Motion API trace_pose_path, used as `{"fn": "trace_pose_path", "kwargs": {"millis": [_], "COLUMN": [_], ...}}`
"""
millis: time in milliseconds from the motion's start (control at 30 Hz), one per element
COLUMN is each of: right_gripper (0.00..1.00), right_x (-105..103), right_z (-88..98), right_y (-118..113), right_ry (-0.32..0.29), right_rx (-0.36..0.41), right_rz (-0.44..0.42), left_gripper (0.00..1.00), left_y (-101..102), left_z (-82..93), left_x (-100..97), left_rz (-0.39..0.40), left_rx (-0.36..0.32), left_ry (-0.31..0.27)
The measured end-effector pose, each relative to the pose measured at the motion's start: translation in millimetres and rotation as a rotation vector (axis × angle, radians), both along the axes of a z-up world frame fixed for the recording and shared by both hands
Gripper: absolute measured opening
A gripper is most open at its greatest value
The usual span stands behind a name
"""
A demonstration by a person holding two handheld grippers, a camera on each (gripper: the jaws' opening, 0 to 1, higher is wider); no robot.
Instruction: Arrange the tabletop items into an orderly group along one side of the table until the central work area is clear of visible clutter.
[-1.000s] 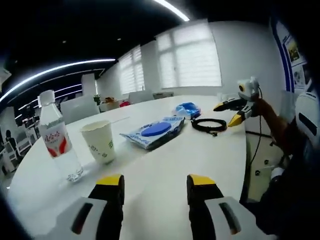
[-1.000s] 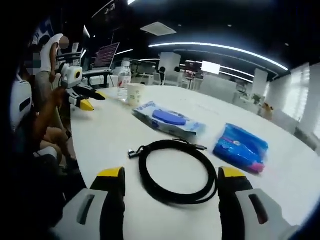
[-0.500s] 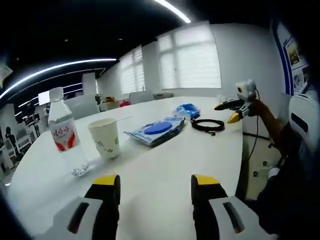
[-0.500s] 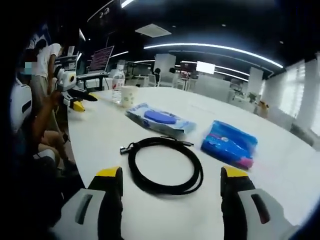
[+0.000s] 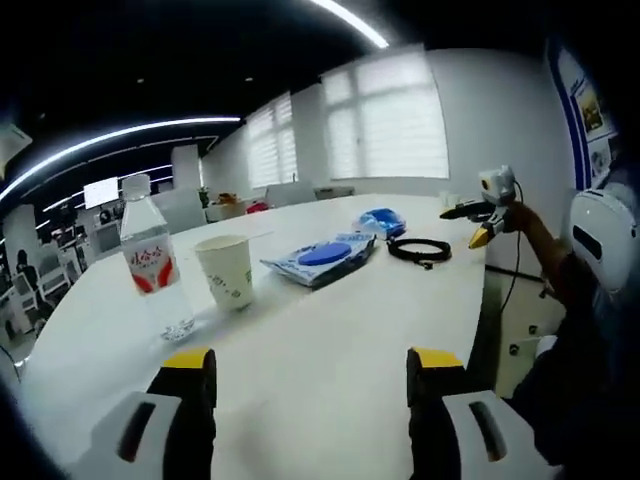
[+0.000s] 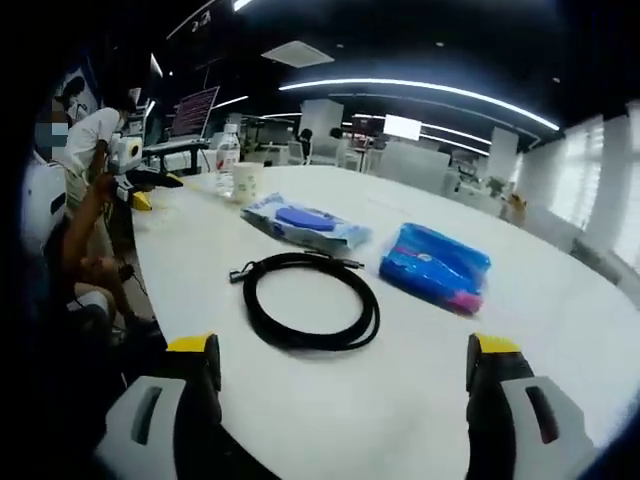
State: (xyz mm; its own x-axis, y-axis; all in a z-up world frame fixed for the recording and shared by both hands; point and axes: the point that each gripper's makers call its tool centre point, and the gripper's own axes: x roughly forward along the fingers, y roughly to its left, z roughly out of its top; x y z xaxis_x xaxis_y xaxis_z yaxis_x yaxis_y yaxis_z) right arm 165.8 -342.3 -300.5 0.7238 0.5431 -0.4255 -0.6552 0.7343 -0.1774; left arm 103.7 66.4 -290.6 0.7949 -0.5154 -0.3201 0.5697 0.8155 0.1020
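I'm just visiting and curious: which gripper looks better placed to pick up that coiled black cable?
Probably the right gripper. The black cable lies just ahead between its open jaws, while from the left gripper it sits far across the table, beyond the cup and wipes packet.

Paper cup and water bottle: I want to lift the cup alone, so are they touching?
Apart. In the left gripper view, bare white table shows between the paper cup and the water bottle.

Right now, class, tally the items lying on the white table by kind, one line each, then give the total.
Water bottle: 1
Paper cup: 1
Wet-wipe packs: 2
Coiled black cable: 1
Total: 5
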Motion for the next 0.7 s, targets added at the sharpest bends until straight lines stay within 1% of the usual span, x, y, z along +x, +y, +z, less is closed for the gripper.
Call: {"fn": "trace_pose_path", "kwargs": {"millis": [100, 267, 333, 433, 533, 600, 700], "right_gripper": [1.00, 1.00, 1.00, 1.00, 1.00, 1.00, 1.00], "right_x": [-3.3, -8.0, -8.9, -10.2, -12.5, -12.7, -14.0], "right_z": [3.0, 6.1, 6.9, 8.2, 9.2, 9.6, 10.7], "right_y": [-8.6, -18.6, -20.9, -25.6, -27.0, -28.6, -30.6], "right_ry": [0.000, 0.001, 0.001, 0.001, 0.004, 0.009, 0.006], "right_rx": [0.004, 0.010, 0.015, 0.009, 0.015, 0.024, 0.022], "right_rz": [-0.013, -0.023, -0.026, -0.034, -0.029, -0.037, -0.040], "left_gripper": [0.81, 0.85, 0.88, 0.95, 0.97, 1.00, 1.00], "left_y": [3.6, 16.3, 20.7, 25.2, 30.7, 33.4, 33.0], "left_z": [2.1, 3.5, 4.7, 6.6, 7.5, 9.4, 11.9], "left_x": [-4.9, -12.1, -15.1, -19.6, -24.5, -26.1, -28.4], "left_rz": [0.004, 0.044, 0.062, 0.079, 0.099, 0.111, 0.112], "left_rx": [-0.006, -0.002, -0.004, 0.000, 0.009, 0.008, 0.002], "left_ry": [-0.002, -0.005, -0.007, -0.013, -0.011, -0.015, -0.025]}}
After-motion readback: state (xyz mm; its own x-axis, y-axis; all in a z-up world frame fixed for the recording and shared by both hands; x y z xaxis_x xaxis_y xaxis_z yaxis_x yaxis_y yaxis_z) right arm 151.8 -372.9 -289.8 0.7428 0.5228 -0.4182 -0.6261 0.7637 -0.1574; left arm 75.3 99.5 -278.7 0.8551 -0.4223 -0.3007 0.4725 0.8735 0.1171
